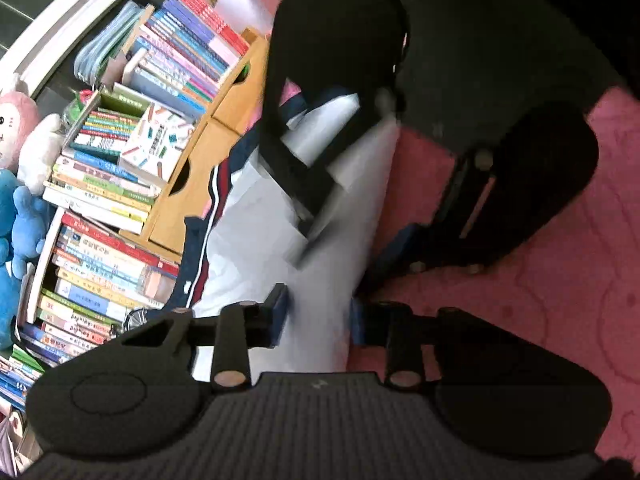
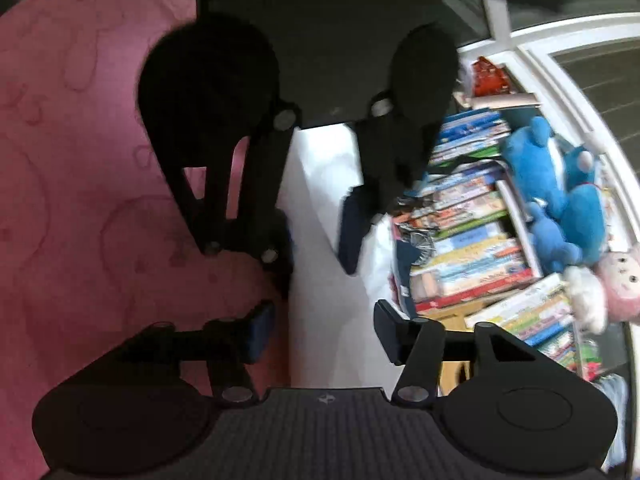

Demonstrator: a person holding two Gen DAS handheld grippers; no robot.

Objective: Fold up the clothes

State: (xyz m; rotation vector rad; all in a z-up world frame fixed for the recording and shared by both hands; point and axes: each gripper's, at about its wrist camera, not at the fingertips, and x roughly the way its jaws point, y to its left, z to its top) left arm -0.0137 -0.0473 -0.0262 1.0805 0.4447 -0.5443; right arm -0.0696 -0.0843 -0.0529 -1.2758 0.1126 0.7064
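Note:
A white garment with navy and red striped trim along its left edge lies stretched out on a pink bedsheet. My left gripper stands open low over the garment's near end, with white cloth showing between its blue pads. Facing it from the far end, my right gripper is blurred and also open over the cloth. In the right wrist view the garment runs up the middle. There the right gripper is open above it and the left gripper is opposite. Neither visibly pinches cloth.
Stacks of colourful books and a wooden drawer unit crowd the garment's trimmed side. Blue and pink plush toys sit by a white window frame. The pink sheet spreads out on the other side.

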